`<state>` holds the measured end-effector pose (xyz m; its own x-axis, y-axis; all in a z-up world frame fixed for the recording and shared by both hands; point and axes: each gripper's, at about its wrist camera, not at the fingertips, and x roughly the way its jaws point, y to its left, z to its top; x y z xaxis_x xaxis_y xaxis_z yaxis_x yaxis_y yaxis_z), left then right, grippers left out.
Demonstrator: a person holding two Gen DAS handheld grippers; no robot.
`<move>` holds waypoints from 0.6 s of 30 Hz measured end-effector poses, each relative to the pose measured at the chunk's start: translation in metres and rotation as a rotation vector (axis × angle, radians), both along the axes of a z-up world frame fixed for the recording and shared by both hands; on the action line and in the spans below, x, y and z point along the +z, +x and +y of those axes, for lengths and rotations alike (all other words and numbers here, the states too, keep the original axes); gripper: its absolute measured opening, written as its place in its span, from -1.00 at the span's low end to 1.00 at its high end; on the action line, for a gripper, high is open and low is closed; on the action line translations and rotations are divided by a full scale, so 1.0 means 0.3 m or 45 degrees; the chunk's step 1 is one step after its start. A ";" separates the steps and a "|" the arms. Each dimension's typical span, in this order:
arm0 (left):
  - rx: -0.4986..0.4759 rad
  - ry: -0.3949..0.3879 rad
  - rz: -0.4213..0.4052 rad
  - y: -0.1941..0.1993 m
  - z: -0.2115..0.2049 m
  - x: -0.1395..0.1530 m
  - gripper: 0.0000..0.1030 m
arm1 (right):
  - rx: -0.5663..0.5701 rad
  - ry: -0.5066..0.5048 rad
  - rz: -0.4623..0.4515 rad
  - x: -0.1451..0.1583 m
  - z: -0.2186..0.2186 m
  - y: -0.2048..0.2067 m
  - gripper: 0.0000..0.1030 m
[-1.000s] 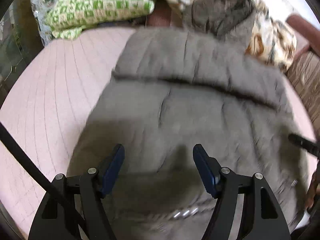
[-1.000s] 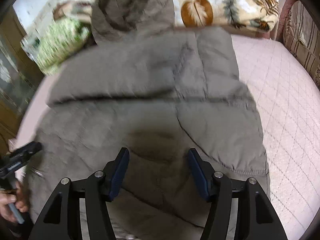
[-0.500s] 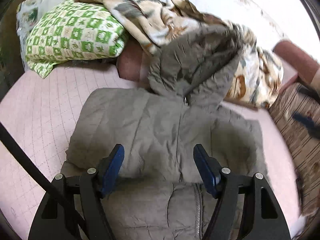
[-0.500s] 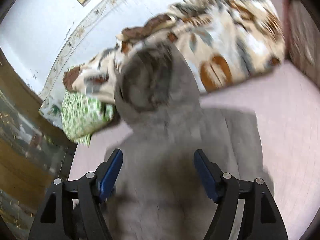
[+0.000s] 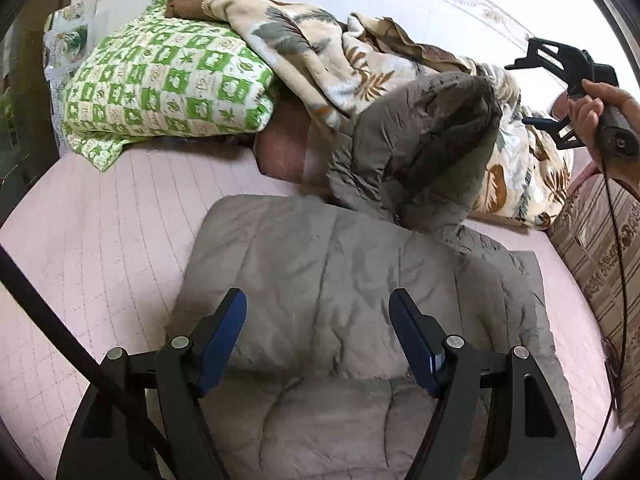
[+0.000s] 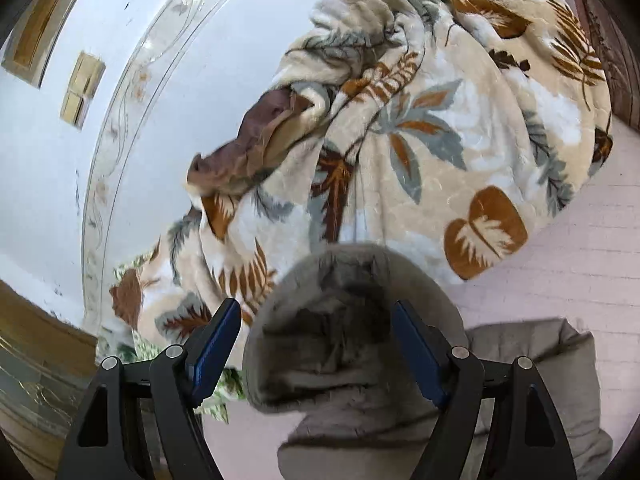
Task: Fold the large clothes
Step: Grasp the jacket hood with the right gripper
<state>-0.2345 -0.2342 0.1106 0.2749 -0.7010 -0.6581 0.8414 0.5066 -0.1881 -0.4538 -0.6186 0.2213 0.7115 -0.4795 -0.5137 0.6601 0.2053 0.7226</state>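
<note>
A grey-brown padded hooded jacket [image 5: 344, 280] lies on the pink quilted bed [image 5: 112, 240], folded across its body. Its hood [image 5: 424, 148] stands up against the bedding at the head of the bed. My left gripper [image 5: 318, 320] is open and empty, low over the jacket's folded body. My right gripper [image 6: 316, 332] is open and empty, raised above the hood [image 6: 344, 320]. It also shows in the left wrist view [image 5: 560, 92], held in a hand at the upper right.
A green-and-white checked pillow [image 5: 160, 84] and a leaf-print blanket [image 6: 440, 120] are piled at the head of the bed. A striped brown cushion [image 5: 596, 248] lies on the right. A white wall [image 6: 60, 160] is behind.
Both grippers have lifted off the jacket body and pulled back. The right gripper has risen and tilted up toward the hood and wall. The jacket now lies folded across.
</note>
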 end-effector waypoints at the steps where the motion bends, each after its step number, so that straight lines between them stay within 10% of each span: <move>1: -0.007 -0.002 0.004 0.004 0.000 -0.005 0.42 | -0.002 -0.036 0.078 0.012 -0.011 0.016 0.59; 10: -0.012 0.005 0.053 0.027 -0.024 -0.059 0.42 | 0.165 -0.280 0.523 -0.019 -0.049 0.046 0.59; 14: -0.021 0.022 0.057 0.010 -0.035 -0.081 0.42 | 0.174 -0.360 0.535 -0.050 -0.052 0.047 0.58; 18: -0.033 0.036 0.030 -0.003 -0.053 -0.089 0.42 | 0.205 -0.398 0.550 -0.071 -0.090 0.107 0.15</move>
